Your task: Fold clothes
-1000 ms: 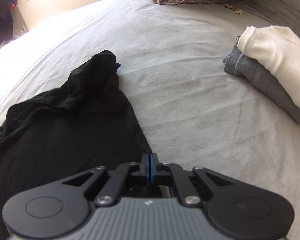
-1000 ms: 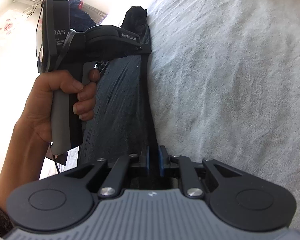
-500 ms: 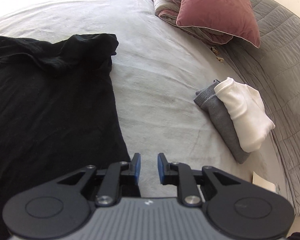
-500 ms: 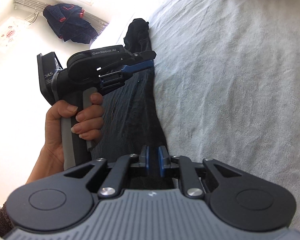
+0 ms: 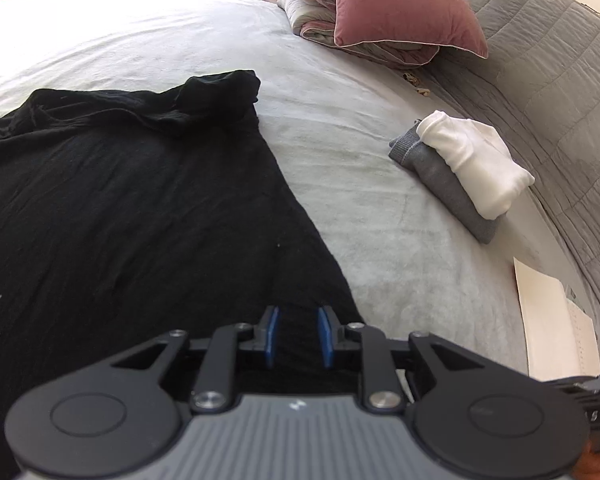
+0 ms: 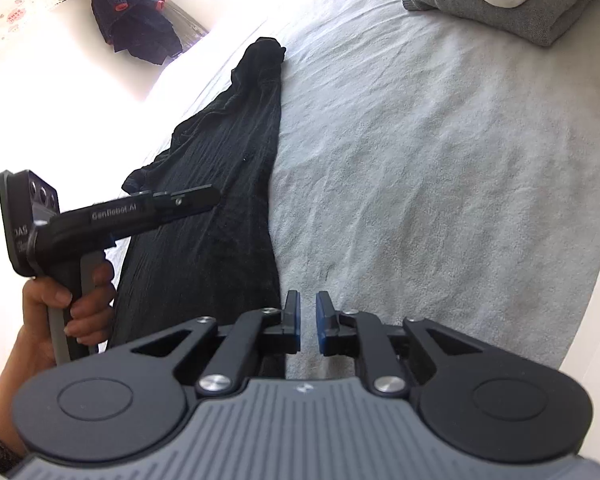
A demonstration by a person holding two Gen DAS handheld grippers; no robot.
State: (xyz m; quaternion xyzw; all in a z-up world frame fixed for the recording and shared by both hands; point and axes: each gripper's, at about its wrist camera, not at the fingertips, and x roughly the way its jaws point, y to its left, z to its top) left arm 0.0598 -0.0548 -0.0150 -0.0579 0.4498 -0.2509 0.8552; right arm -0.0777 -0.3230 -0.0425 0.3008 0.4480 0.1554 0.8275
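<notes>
Two grippers, both w/ jaws spread & nothing pinched: left gripper (image 5: pixel 296 336) hangs over the near edge of the black garment (image 5: pixel 120 208), right gripper (image 6: pixel 307 326) sits just past that same edge, above bare sheet (image 6: pixel 440 184). Garment lies spread on the sheet, mostly flat, far end bunched into a rumpled ridge; edge toward the folded pile runs fairly straight. Pile, white top (image 5: pixel 476 164) on grey one (image 5: pixel 440 176), sits well apart to the right, near the quilt. Whether this is a mid-fold layer or the full spread, can't tell. Risks, as judgement: thin, limp cloth, so a pinch could catch the sheet too, or only one layer, & drag the flat part skew. Bunched far end may fold in lumpy if not smoothed. Right jaws off the cloth → could close on nothing.
</notes>
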